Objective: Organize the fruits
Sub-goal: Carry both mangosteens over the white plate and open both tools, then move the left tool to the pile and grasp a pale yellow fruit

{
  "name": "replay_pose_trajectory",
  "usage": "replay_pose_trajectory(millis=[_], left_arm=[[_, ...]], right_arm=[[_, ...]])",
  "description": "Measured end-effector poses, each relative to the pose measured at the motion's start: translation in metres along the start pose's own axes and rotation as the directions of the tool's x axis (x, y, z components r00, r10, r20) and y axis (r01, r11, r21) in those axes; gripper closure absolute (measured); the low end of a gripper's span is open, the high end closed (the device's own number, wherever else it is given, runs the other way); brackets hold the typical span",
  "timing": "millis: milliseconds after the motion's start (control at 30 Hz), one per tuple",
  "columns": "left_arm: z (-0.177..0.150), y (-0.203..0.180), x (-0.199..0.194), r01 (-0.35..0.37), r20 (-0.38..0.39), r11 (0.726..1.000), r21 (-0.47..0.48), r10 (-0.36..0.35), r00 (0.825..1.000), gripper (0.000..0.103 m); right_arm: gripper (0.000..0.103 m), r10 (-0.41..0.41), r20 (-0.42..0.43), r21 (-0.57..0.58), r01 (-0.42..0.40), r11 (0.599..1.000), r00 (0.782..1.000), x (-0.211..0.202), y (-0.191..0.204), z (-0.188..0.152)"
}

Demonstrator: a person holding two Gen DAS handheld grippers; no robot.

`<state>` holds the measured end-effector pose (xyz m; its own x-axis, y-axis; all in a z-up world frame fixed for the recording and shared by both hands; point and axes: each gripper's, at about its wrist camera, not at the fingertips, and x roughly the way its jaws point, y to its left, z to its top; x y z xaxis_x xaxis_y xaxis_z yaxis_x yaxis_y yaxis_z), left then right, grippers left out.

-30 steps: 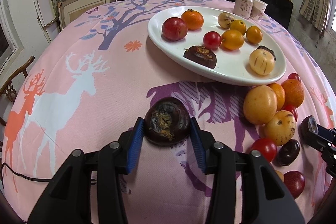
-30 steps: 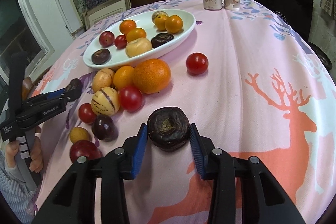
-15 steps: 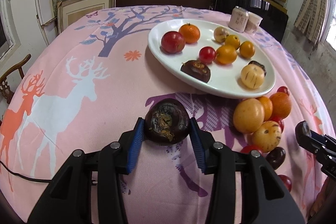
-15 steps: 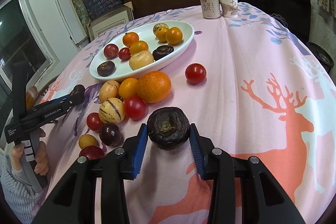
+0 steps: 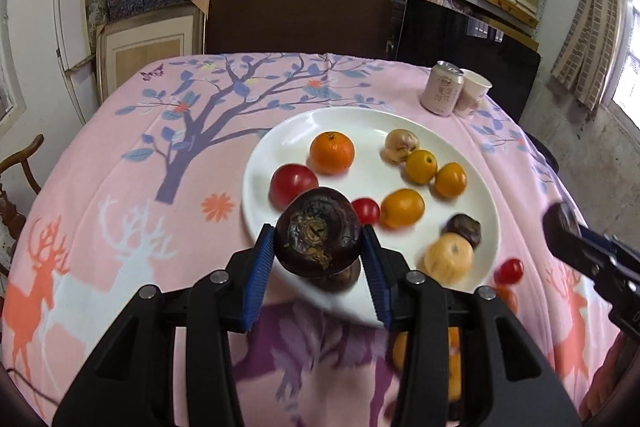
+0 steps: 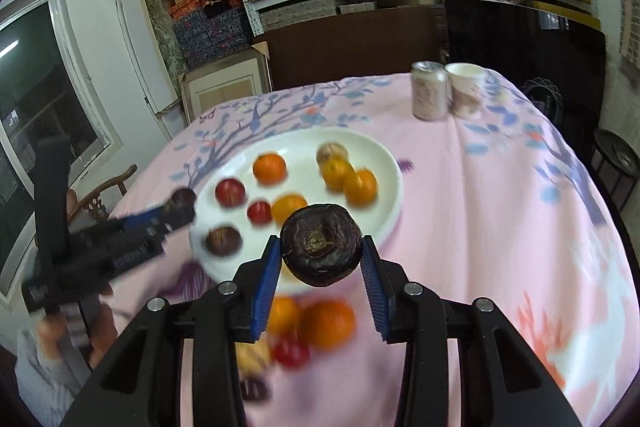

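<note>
Pink deer-print tablecloth (image 5: 120, 187) covers the table, carrying a white oval plate (image 5: 360, 123) of fruit. Left gripper (image 5: 318, 259) pinches one dark wrinkled round fruit (image 5: 318, 241) above the plate's near rim; right gripper (image 6: 320, 259) pinches another dark fruit (image 6: 320, 247). Releasing high could bounce either off, or knock plated fruit.

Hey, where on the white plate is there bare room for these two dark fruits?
On the white plate, the far-left stretch beyond the orange and red fruit is bare, as is the middle strip between the orange and the yellow fruits. The right side is crowded, and so is the near edge.
</note>
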<state>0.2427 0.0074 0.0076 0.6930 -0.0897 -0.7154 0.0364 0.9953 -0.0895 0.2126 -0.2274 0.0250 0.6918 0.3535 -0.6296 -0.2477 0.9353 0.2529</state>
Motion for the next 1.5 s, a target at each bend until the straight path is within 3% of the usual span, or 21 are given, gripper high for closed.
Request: replay_pose_trajectory(millis=[233, 300, 333, 433, 500, 600, 767, 967, 1500], left_arm=[[0.012, -0.007, 0.042, 0.02, -0.05, 1.0, 0.02, -0.019, 0.999, 0.058], [0.01, -0.006, 0.044, 0.009, -0.044, 1.0, 0.026, -0.008, 0.999, 0.033], [0.008, -0.004, 0.042, 0.003, -0.029, 0.999, 0.033, -0.003, 1.0, 0.029], [0.008, 0.001, 0.035, -0.004, -0.009, 1.0, 0.029, 0.004, 1.0, 0.027], [0.006, 0.004, 0.03, 0.003, -0.009, 1.0, 0.015, -0.003, 1.0, 0.025], [-0.003, 0.007, 0.023, -0.015, -0.006, 1.0, 0.018, 0.015, 1.0, 0.023], [-0.025, 0.008, 0.006, -0.004, -0.019, 1.0, 0.01, 0.004, 1.0, 0.023], [-0.053, -0.01, -0.014, 0.027, -0.007, 0.998, 0.059, -0.027, 1.0, 0.016], [-0.065, -0.041, -0.004, 0.083, -0.059, 0.982, 0.167, -0.074, 0.996, 0.016]], right_arm=[[0.061, 0.018, -0.044, 0.03, -0.016, 0.999, 0.999, 0.071, 0.0, 0.029], [0.038, 0.048, -0.025, 0.084, -0.045, 0.995, 0.999, 0.076, -0.007, 0.027], [0.036, 0.063, -0.012, 0.117, -0.061, 0.991, 0.998, 0.074, -0.015, 0.025], [0.034, 0.065, 0.025, 0.132, -0.068, 0.989, 0.998, 0.062, -0.024, 0.023], [0.024, 0.064, 0.061, 0.159, -0.073, 0.985, 0.996, 0.05, -0.031, 0.024], [0.016, 0.058, 0.099, 0.189, -0.076, 0.979, 0.993, 0.034, -0.04, 0.018], [0.012, 0.032, 0.104, 0.262, -0.058, 0.963, 0.994, 0.014, -0.062, -0.007], [0.007, 0.058, 0.136, 0.388, -0.107, 0.915, 0.989, -0.003, -0.088, -0.026], [0.007, 0.073, 0.101, 0.393, -0.107, 0.913, 0.992, 0.001, -0.086, -0.027]])
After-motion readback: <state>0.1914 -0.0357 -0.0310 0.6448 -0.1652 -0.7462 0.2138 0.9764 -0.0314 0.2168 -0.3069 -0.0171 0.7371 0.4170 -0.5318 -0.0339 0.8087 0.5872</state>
